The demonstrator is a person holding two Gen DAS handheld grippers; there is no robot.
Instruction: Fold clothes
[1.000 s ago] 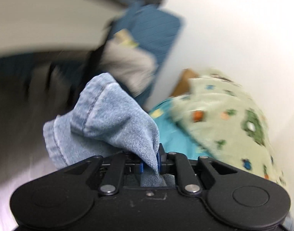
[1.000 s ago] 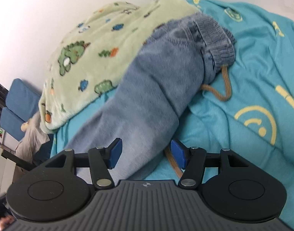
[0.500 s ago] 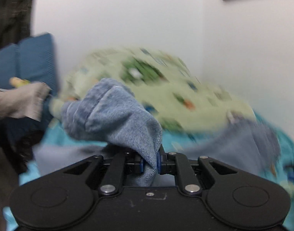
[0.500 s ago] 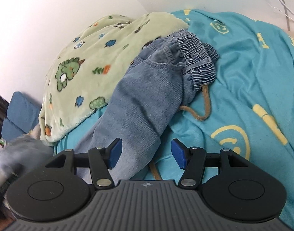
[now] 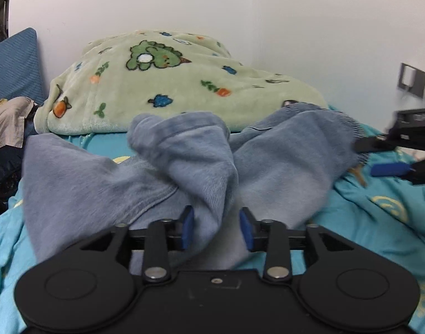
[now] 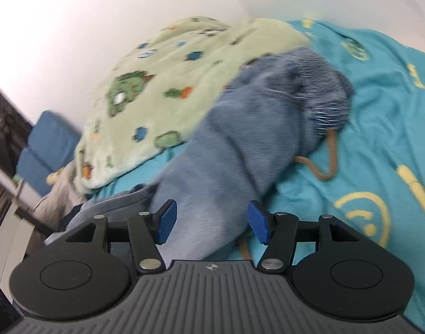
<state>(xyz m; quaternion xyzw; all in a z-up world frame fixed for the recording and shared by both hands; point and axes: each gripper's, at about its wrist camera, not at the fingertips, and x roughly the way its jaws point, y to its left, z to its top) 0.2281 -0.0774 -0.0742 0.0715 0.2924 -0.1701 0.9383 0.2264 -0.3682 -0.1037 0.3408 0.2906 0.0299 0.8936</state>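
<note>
Our left gripper (image 5: 216, 229) is opening — a jeans (image 5: 282, 167) cuff between its pads, unpressed; our right gripper (image 6: 212, 222) stands unclenched over a leg. Jeans lie on the teal sheet (image 6: 379, 111).

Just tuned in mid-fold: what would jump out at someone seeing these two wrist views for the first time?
The blue jeans sprawl across the turquoise bedsheet, a bunched leg end lying between the fingers of the left gripper, whose jaws are opening. Behind them, against the white wall, a pale green dinosaur blanket is heaped. The right gripper hangs open over a jeans leg, near the tan drawstring.
</note>
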